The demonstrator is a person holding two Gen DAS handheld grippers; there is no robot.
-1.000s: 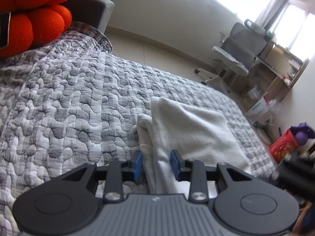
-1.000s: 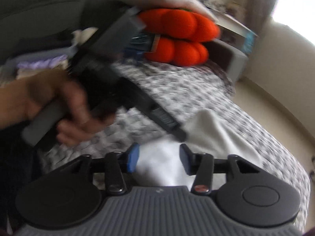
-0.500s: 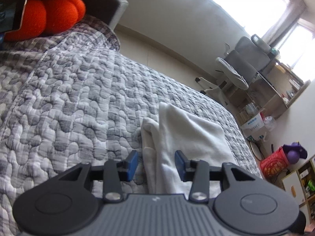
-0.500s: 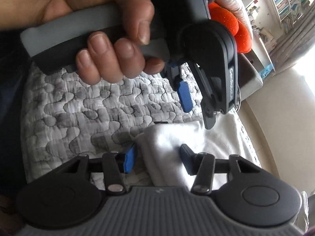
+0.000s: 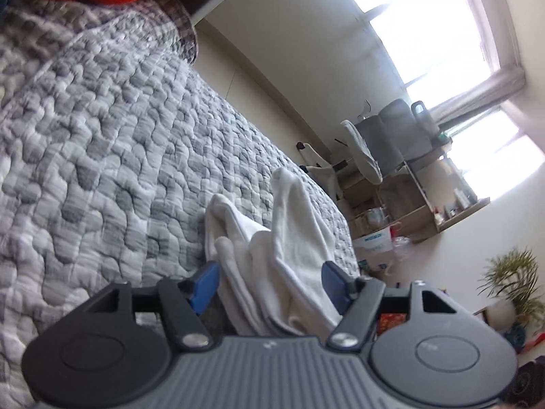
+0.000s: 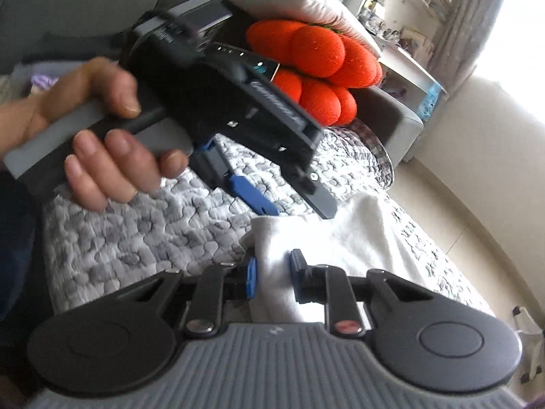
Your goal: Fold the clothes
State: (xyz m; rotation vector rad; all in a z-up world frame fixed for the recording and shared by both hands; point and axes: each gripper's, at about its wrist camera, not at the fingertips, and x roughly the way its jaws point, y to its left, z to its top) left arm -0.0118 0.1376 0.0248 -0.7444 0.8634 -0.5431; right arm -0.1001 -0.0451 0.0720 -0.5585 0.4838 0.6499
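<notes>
Pinching the white garment point(image 6: 327, 238) between its blue fingers point(image 6: 251, 276), the right gripper point(image 6: 272, 277) holds a thick bunch of cloth at the near end of the piece. The left gripper point(image 5: 269, 284) has its fingers point(image 5: 204, 284) spread wide, with layered folds of the same garment point(image 5: 293, 225) standing between them but not clamped; from the right wrist view it hangs above the garment, held in a hand point(image 6: 102, 143).

The garment lies on the quilted bed point(image 5: 102, 170), already doubled into several layers and lifted at the near end. Whether this is a fold being made or a folded piece being tidied cannot be settled.

Recommendation for the grip in hand: keep all layers together in the pinch, as thick soft cloth tends to slip one layer at a time. If the left fingers are to close, they should take the whole stack at the same edge line as the right, so the fold stays square.

Clearances: beyond the garment the bed edge drops to the floor on the window side, close by. Towards the orange cushion point(image 6: 316, 68) the quilt is open and offers the better room.
</notes>
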